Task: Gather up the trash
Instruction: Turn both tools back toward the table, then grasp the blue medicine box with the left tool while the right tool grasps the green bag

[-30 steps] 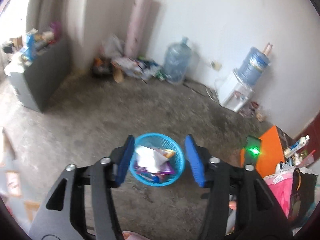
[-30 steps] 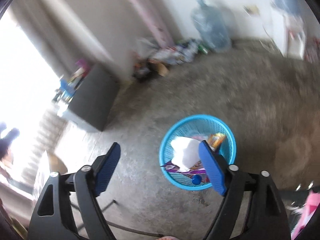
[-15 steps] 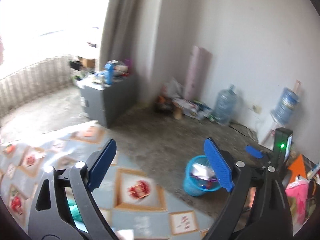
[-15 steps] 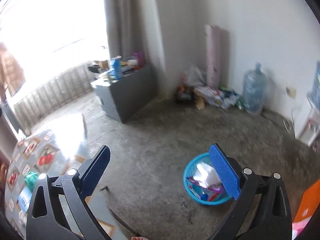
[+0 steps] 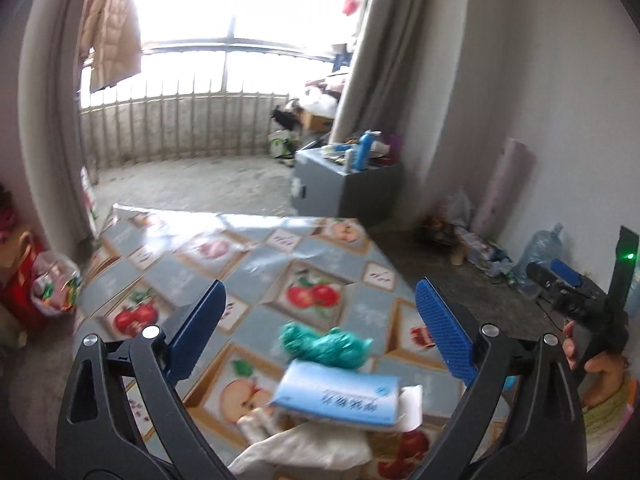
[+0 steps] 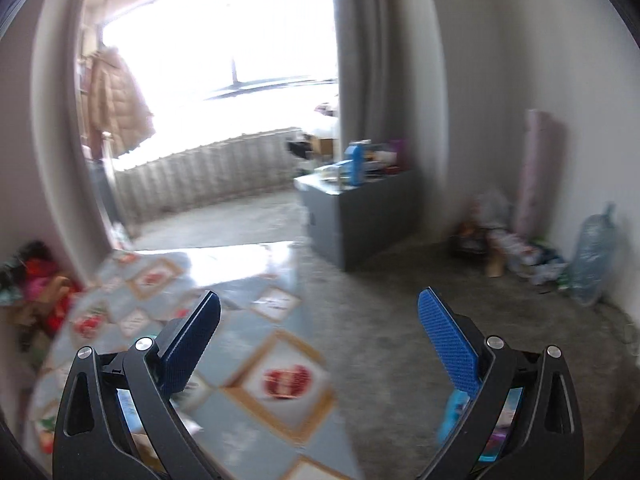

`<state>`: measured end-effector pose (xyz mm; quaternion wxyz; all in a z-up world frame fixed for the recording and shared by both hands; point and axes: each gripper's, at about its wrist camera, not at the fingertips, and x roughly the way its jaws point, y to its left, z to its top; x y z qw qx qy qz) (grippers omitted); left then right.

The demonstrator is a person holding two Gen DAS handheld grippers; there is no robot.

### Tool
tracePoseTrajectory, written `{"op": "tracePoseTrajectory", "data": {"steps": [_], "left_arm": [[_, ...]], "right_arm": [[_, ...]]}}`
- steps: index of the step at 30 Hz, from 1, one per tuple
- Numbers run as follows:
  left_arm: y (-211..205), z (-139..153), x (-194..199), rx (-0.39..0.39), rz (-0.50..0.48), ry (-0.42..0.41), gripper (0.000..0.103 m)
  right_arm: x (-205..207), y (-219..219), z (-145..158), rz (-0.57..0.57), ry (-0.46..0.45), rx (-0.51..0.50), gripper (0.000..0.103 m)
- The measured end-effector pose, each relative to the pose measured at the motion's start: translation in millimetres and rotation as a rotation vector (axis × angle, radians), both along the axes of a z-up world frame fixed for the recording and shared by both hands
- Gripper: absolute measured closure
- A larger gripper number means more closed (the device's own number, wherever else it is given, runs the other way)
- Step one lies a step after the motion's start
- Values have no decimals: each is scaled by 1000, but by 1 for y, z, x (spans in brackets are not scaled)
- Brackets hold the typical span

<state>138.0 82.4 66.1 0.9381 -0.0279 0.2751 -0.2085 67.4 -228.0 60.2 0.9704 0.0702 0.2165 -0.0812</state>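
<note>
With nothing between its jaws, the left hand-held gripper (image 5: 320,336) is opening wide, the right hand-held gripper (image 6: 320,344) gapes empty too, and it would be best to come down slowly on the blue packet (image 5: 336,396) at the bottom middle of the desk (image 5: 256,264), before the green wad (image 5: 328,344) just behind it.

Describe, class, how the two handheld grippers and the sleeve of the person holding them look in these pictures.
The left gripper has black plastic arms with triangular cut-outs, silver bolts and blue ribbed pads. The right gripper is built the same way; seen from the left wrist, a black upright part on it carries a green light. The person's hand emerges from a yellow-green knitted sleeve.
</note>
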Motion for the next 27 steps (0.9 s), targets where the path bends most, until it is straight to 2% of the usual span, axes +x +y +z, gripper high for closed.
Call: {"op": "tracePoseTrajectory", "data": {"steps": [4, 8, 12, 15, 19, 21, 23, 25, 27], "left_arm": [[30, -15, -4, -20, 45, 30, 12], [43, -34, -16, -22, 31, 56, 12], [51, -64, -28, -37, -23, 146, 12], [52, -90, -36, -49, -73, 232, 13], [44, -128, -37, -99, -162, 392, 30], [40, -147, -33, -144, -182, 473, 46], [38, -164, -27, -191, -196, 549, 56], [38, -175, -23, -210, -197, 571, 65], [38, -181, -18, -215, -188, 580, 76]], "right_arm": [[13, 16, -5, 61, 18, 50, 7], [30, 37, -21, 172, 91, 103, 7], [56, 63, -40, 294, 173, 143, 7], [86, 87, -60, 406, 270, 164, 9], [130, 111, -95, 521, 424, 203, 17], [149, 120, -114, 538, 498, 217, 25], [168, 128, -135, 535, 569, 214, 35], [177, 129, -151, 531, 634, 242, 44], [177, 124, -159, 552, 661, 336, 52]]}}
